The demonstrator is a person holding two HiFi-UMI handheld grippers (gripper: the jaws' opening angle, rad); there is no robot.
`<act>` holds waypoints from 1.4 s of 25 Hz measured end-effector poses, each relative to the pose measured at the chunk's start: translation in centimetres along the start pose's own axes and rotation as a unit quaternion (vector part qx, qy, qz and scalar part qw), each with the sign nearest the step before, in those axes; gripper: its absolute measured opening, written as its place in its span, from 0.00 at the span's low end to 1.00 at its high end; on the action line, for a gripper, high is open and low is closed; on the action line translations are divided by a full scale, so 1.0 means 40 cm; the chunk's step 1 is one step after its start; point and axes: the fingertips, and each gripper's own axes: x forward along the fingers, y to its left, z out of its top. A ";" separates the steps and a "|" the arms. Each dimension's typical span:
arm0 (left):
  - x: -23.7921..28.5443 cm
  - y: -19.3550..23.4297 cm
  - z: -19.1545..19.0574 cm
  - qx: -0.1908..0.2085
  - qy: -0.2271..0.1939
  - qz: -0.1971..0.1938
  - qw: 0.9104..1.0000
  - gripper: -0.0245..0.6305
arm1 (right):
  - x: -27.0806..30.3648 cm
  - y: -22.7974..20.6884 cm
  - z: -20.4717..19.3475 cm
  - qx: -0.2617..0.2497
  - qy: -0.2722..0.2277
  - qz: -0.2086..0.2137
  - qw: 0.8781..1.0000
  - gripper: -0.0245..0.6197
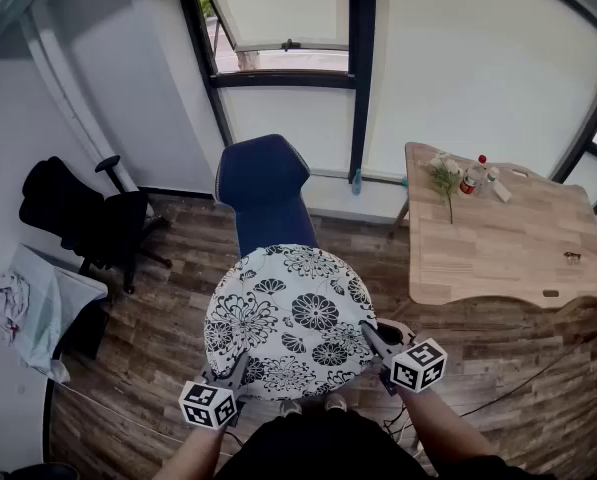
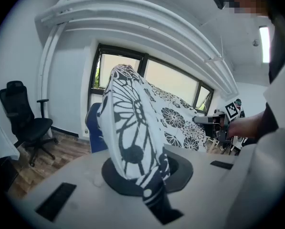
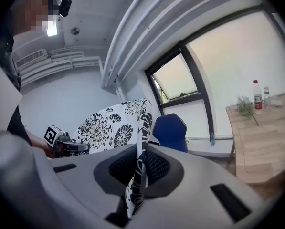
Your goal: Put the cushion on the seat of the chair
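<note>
A room with a wood-plank floor [image 1: 168,338] and large windows [image 1: 278,18] is seen from above. A blue chair [image 1: 265,188] stands below the windows, a black office chair [image 1: 83,218] stands well apart to its left near the white wall, and a wooden table [image 1: 498,248] stands to its right. A bottle [image 1: 471,176] and a small bunch of flowers [image 1: 444,176] are set at the table's far edge.

A round cushion [image 1: 290,320], white with black flower print, is held just in front of the blue chair's backrest. In the head view the seat is hidden by it. Whether the cushion rests on the seat cannot be told.

The cushion's near rim is gripped at two places. Its lower left edge is pinched by the left gripper [image 1: 240,366], whose jaws are pressed together on the fabric, and the cushion is seen rising up and away from them in the left gripper view. Its lower right edge is pinched by the right gripper [image 1: 370,336], whose jaws are likewise closed on a thin fold of the printed cover. The cushion is spread between the two grippers, with most of it lying beyond them toward the chair.
</note>
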 end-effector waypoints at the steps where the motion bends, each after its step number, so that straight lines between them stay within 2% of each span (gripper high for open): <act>1: -0.002 -0.001 0.000 0.000 0.000 0.000 1.000 0.07 | 0.000 0.000 0.001 0.000 0.000 0.000 1.000 0.10; 10: -0.009 -0.012 0.013 0.002 -0.006 0.012 1.000 0.07 | -0.009 -0.003 0.016 -0.008 -0.004 0.011 1.000 0.10; 19: -0.007 -0.043 0.049 0.013 -0.022 0.041 0.999 0.07 | -0.022 -0.025 0.048 -0.013 -0.030 0.050 0.998 0.10; 22: -0.005 -0.047 0.053 0.014 -0.024 0.051 0.998 0.07 | -0.007 -0.046 0.041 -0.001 -0.028 0.053 0.998 0.10; 27: 0.009 -0.021 0.039 0.001 -0.021 0.062 0.998 0.07 | 0.025 -0.054 0.035 0.008 -0.017 0.060 0.998 0.10; 35: 0.109 0.054 0.050 -0.003 -0.017 0.045 0.999 0.07 | 0.100 -0.108 0.061 0.006 -0.010 0.040 0.999 0.10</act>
